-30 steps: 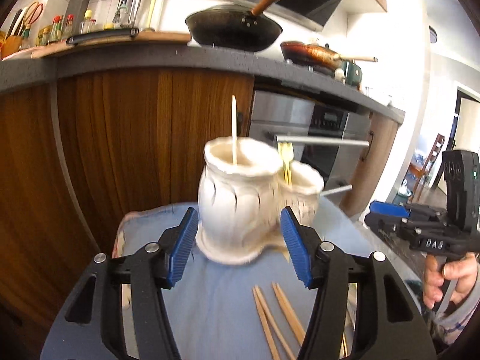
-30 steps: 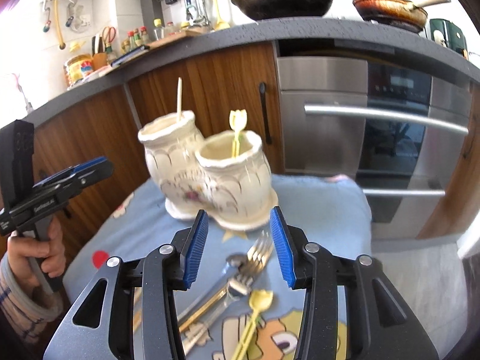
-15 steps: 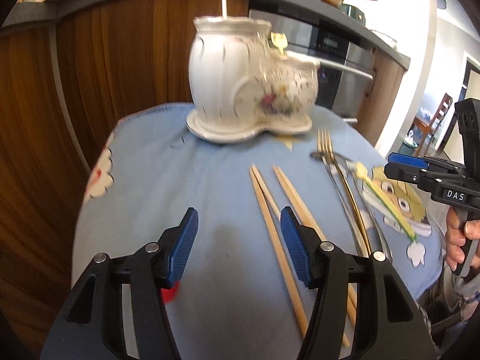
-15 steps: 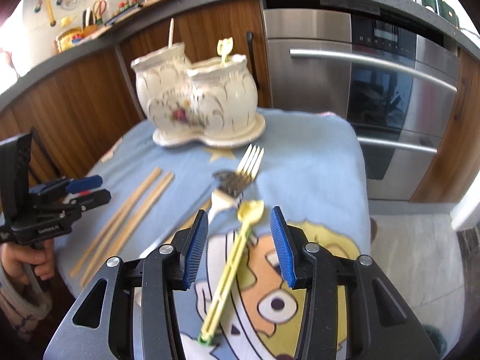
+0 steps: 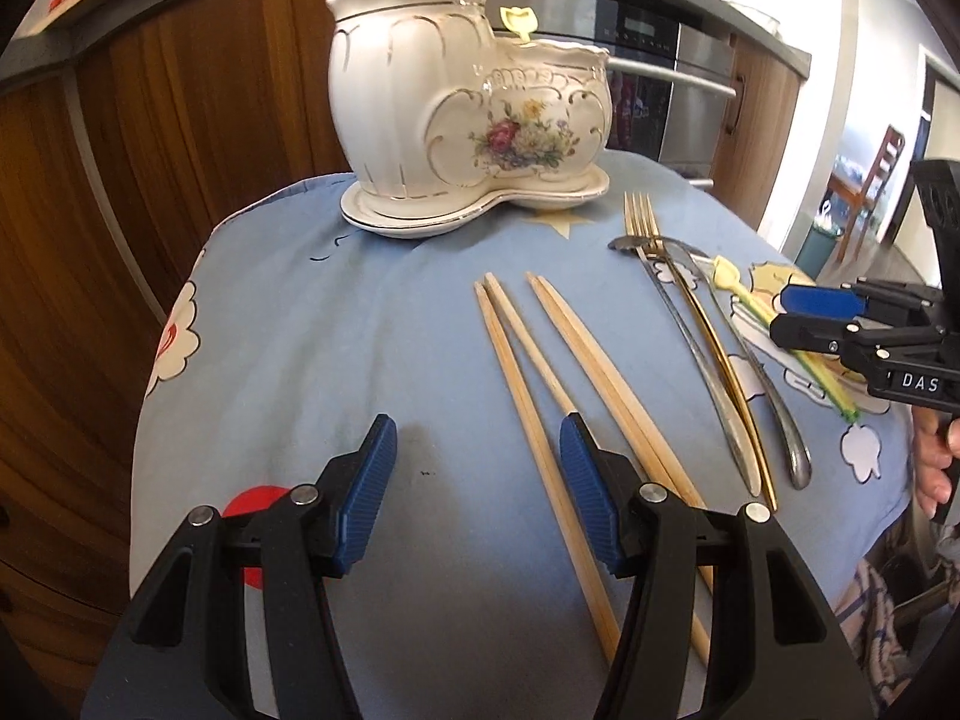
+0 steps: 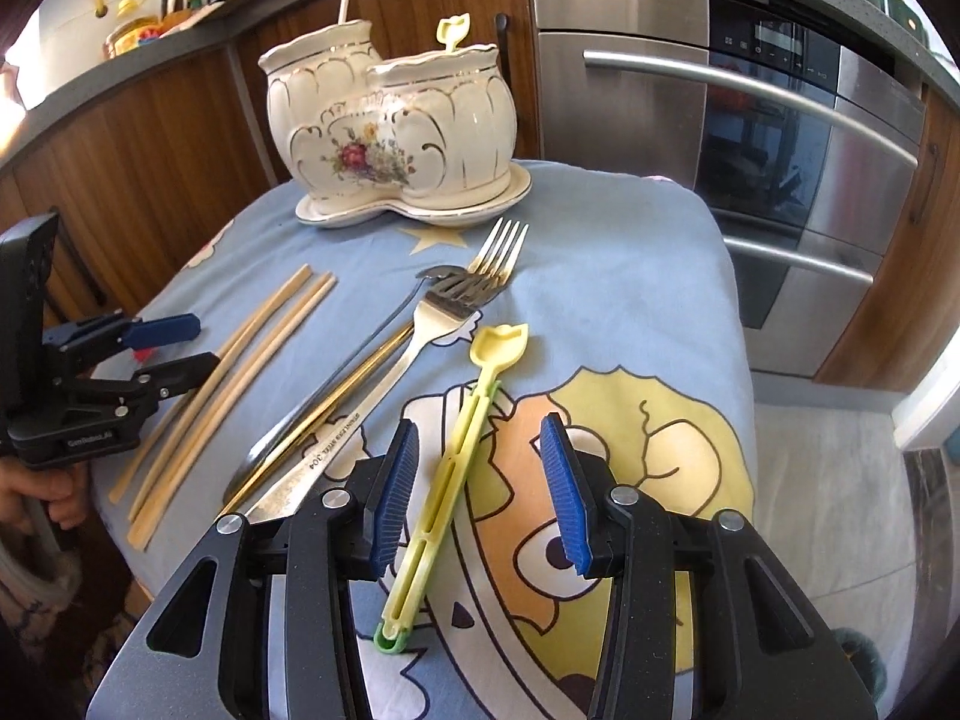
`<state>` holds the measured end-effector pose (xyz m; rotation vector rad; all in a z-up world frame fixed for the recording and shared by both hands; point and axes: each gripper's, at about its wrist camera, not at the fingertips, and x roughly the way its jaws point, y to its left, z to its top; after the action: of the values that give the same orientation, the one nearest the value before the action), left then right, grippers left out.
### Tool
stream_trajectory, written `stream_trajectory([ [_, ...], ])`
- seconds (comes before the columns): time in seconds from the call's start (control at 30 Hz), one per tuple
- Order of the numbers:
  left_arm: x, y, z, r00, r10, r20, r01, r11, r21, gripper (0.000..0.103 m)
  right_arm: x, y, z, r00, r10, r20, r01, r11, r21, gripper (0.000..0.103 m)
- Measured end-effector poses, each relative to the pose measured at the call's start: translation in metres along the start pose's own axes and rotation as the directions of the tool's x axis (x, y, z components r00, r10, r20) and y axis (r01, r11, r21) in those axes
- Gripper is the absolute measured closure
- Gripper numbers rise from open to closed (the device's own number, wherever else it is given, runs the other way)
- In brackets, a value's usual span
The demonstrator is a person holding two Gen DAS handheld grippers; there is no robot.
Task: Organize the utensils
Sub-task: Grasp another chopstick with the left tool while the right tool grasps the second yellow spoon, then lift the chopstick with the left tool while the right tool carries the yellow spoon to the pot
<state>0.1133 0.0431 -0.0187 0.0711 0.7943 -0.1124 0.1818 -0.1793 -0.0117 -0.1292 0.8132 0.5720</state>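
A white two-pot ceramic holder (image 5: 456,114) (image 6: 390,132) stands at the far side of the blue cloth, with one chopstick in its taller pot and a yellow utensil in the lower one. Several wooden chopsticks (image 5: 558,408) (image 6: 240,372) lie on the cloth. A silver fork (image 6: 420,324), a gold fork (image 5: 708,336) and a spoon (image 5: 774,408) lie beside them. A yellow plastic utensil (image 6: 462,438) lies between my right gripper's open fingers. My right gripper (image 6: 480,486) (image 5: 810,318) is open above it. My left gripper (image 5: 477,486) (image 6: 168,348) is open and empty, its right finger over the chopsticks.
The blue cartoon cloth (image 5: 312,324) covers a small table. Wooden cabinets (image 5: 198,90) stand behind on the left, a steel oven (image 6: 750,138) behind on the right. The table edge drops to the floor (image 6: 840,480) on the right.
Both grippers have pulled back from the holder and tilted down over the cloth. The left now hovers by the chopsticks, the right straddles the yellow utensil. Both stayed open.
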Motion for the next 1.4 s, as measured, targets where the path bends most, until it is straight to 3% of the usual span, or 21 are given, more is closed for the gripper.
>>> stream_trajectory([
  [0.17, 0.005, -0.003, 0.008, 1.0, 0.013, -0.025, -0.012, 1.0, 0.028, 0.052, 0.006, 0.004, 0.003, 1.0, -0.021, -0.01, 0.021, 1.0, -0.023, 0.06],
  [0.27, 0.007, -0.003, 0.011, 0.999, 0.017, -0.034, -0.017, 1.0, 0.026, 0.068, 0.009, 0.004, 0.006, 0.999, -0.037, -0.015, 0.037, 0.999, -0.035, 0.067],
  [0.33, 0.007, 0.001, 0.012, 0.999, 0.034, -0.038, -0.033, 0.999, 0.014, 0.085, 0.01, 0.002, 0.007, 0.999, -0.045, -0.021, 0.044, 0.998, -0.041, 0.071],
  [0.43, 0.006, 0.011, 0.011, 0.998, 0.032, -0.048, -0.032, 0.999, -0.009, 0.094, 0.01, -0.003, 0.01, 0.998, -0.048, -0.034, 0.047, 0.998, -0.047, 0.076],
  [0.7, 0.004, 0.029, 0.014, 0.994, -0.01, -0.112, 0.01, 1.0, -0.003, 0.095, 0.01, -0.008, 0.016, 0.993, -0.066, -0.103, 0.055, 0.993, -0.107, 0.077],
  [0.93, 0.007, 0.023, 0.023, 0.975, 0.002, -0.222, 0.028, 0.991, 0.131, 0.095, 0.011, -0.015, 0.02, 0.983, -0.043, -0.18, 0.017, 0.989, -0.144, 0.077],
  [1.07, 0.011, 0.024, 0.031, 0.954, -0.005, -0.299, 0.066, 0.979, 0.195, 0.095, 0.016, -0.019, 0.027, 0.97, -0.002, -0.242, -0.035, 0.988, -0.15, 0.077],
  [1.23, 0.021, 0.03, 0.045, 0.908, -0.047, -0.416, 0.153, 0.962, 0.225, 0.094, 0.025, -0.016, 0.039, 0.943, -0.009, -0.333, -0.068, 0.974, -0.218, 0.077],
  [1.33, 0.025, 0.033, 0.049, 0.894, -0.051, -0.445, 0.17, 0.958, 0.232, 0.094, 0.025, -0.012, 0.038, 0.944, -0.024, -0.329, -0.056, 0.972, -0.229, 0.078],
  [1.4, 0.026, 0.034, 0.049, 0.889, -0.057, -0.454, 0.178, 0.957, 0.228, 0.094, 0.024, -0.011, 0.035, 0.948, -0.008, -0.319, -0.067, 0.972, -0.223, 0.086],
])
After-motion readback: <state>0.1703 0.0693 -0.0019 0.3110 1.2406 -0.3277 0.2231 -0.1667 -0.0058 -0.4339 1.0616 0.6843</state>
